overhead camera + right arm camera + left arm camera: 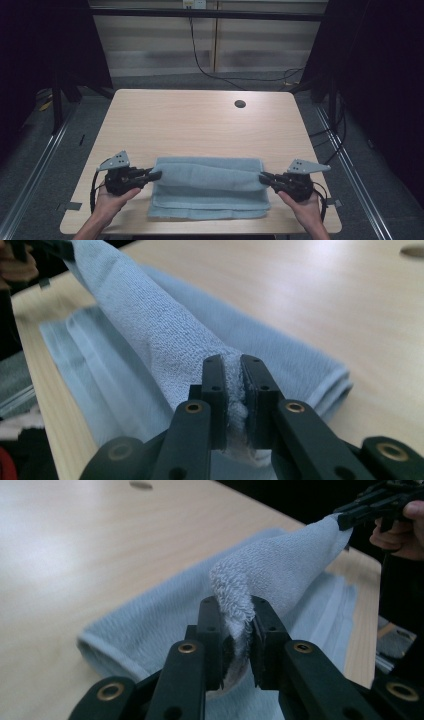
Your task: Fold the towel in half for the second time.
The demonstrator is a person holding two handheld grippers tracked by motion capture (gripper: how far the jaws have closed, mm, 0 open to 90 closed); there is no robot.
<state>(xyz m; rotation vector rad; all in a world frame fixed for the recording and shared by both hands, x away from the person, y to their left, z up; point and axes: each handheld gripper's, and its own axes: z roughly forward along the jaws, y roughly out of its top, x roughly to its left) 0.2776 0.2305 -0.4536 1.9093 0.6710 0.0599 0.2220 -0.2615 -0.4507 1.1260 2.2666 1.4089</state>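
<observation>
The left tongs (pixel 156 175) and right tongs (pixel 264 176) each clamp an end of the light blue towel (pixel 207 187) in the high view, at nine and three o'clock of the cloth, which lies folded near the table's (pixel 190 120) six o'clock edge. In the left gripper view the left tongs (pixel 240 630) pinch a bunched corner, the towel (pixel 280 570) stretching toward two o'clock. In the right gripper view the right tongs (pixel 234 390) squeeze the towel (pixel 150 325), which rises toward eleven o'clock.
</observation>
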